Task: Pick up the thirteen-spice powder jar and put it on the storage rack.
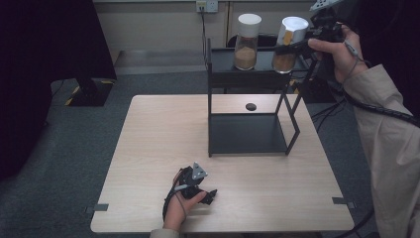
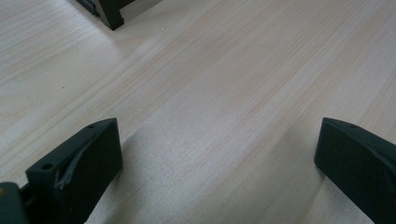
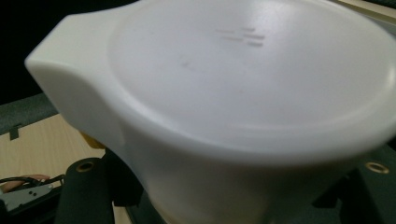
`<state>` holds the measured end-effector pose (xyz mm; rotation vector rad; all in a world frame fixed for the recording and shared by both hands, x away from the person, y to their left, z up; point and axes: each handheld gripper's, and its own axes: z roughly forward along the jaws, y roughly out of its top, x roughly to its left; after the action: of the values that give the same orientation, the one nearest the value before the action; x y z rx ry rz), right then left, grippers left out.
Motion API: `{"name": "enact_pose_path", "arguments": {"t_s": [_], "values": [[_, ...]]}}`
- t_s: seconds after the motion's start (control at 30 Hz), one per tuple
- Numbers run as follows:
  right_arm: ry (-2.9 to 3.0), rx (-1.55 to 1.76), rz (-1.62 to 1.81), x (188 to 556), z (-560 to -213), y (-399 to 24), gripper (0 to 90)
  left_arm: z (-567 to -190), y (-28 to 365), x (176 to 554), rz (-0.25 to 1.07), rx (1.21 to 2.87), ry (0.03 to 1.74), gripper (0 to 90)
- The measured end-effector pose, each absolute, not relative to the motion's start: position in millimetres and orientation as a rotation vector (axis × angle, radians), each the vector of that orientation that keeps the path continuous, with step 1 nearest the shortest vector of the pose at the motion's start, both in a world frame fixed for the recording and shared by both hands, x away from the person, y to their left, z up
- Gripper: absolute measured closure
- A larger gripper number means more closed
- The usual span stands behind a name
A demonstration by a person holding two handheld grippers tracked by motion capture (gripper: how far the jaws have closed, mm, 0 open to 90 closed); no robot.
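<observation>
Wooden table, black shelf rack at its far edge.
Right gripper clamps the white-lidded jar, tilted, over the rack's top right corner; left gripper rests wide-jawed near the table's front edge.

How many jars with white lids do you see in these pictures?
2. One jar stands upright on the top level of the black shelf. The other jar is tilted at the shelf's right end, gripped by the right gripper. None seems hidden.

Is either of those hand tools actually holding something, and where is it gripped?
Yes. The right gripper clamps the white-lidded jar by its side, below the lid. The left gripper holds nothing, its jaws open.
</observation>
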<state>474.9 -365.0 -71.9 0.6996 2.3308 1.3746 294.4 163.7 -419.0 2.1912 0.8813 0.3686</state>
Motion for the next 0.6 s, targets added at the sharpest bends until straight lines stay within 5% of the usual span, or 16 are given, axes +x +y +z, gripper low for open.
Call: {"name": "enact_pose_path", "arguments": {"t_s": [0.6], "values": [[2.326, 0.720, 1.365, 517.8, -85.5, -348.4, 30.2, -419.1, 164.4, 294.8, 0.366, 2.192, 0.877, 0.1]]}}
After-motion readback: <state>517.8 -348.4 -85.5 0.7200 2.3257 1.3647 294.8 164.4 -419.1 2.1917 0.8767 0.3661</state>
